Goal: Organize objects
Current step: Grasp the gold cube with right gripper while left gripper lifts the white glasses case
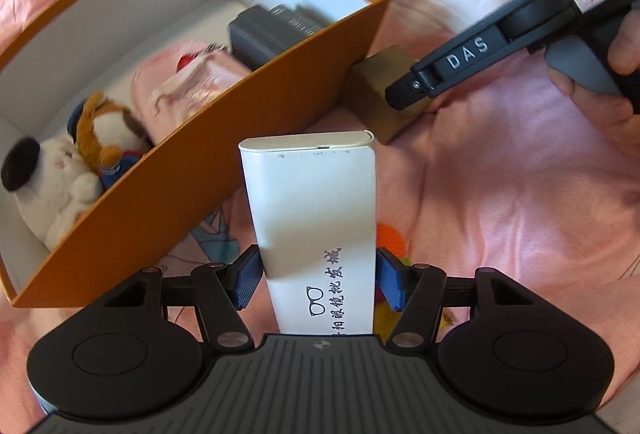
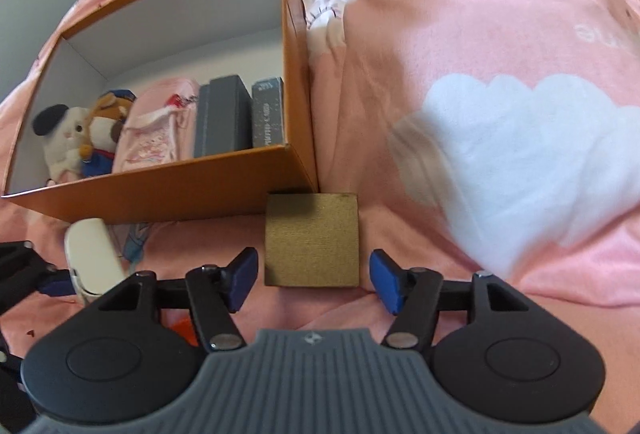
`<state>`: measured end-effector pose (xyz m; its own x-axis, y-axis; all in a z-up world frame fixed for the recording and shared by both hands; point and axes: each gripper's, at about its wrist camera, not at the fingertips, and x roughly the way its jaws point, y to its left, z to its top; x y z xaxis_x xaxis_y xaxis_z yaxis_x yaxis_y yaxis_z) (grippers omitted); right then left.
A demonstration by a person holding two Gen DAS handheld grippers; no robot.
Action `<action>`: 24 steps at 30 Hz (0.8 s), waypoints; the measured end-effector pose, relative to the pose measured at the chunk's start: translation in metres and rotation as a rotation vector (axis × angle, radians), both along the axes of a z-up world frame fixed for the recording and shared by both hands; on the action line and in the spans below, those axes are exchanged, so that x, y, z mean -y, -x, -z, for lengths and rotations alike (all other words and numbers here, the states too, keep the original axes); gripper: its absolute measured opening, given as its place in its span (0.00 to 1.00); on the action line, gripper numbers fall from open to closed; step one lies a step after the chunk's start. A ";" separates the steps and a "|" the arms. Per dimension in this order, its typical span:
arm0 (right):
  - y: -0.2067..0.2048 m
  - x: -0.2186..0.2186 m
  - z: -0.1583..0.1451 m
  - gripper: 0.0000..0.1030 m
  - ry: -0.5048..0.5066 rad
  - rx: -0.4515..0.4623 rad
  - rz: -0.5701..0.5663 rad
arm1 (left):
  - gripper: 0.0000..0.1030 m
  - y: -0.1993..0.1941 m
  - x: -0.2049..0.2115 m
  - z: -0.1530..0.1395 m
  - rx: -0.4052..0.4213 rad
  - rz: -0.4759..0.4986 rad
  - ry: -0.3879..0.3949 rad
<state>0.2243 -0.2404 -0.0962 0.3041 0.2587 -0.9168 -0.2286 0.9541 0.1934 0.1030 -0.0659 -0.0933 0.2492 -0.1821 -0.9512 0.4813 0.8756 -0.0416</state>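
Spread right gripper fingers flank the gold box at lower centre; left gripper pinches the white case lengthwise

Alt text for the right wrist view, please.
The open right tool brackets a gold-brown box on pink bedding, touching nothing. Behind it, an orange storage box holds plush toys and grey cases.

"DAS" on right hand-held gripper
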 end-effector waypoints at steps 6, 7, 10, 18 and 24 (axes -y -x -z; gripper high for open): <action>-0.009 -0.005 0.011 0.63 -0.012 -0.015 0.004 | 0.68 -0.006 -0.019 0.013 -0.034 -0.097 0.061; -0.010 -0.006 0.010 0.62 -0.007 -0.013 0.005 | 0.68 -0.008 -0.020 0.016 -0.046 -0.123 0.068; -0.013 -0.006 0.011 0.62 -0.009 -0.013 0.005 | 0.68 -0.011 -0.026 0.027 -0.073 -0.199 0.079; -0.013 -0.007 0.017 0.63 0.001 -0.025 -0.002 | 0.73 -0.009 -0.032 0.033 -0.109 -0.346 0.101; -0.012 -0.008 0.021 0.62 0.012 -0.019 -0.008 | 0.71 -0.010 -0.027 0.046 -0.102 -0.350 0.065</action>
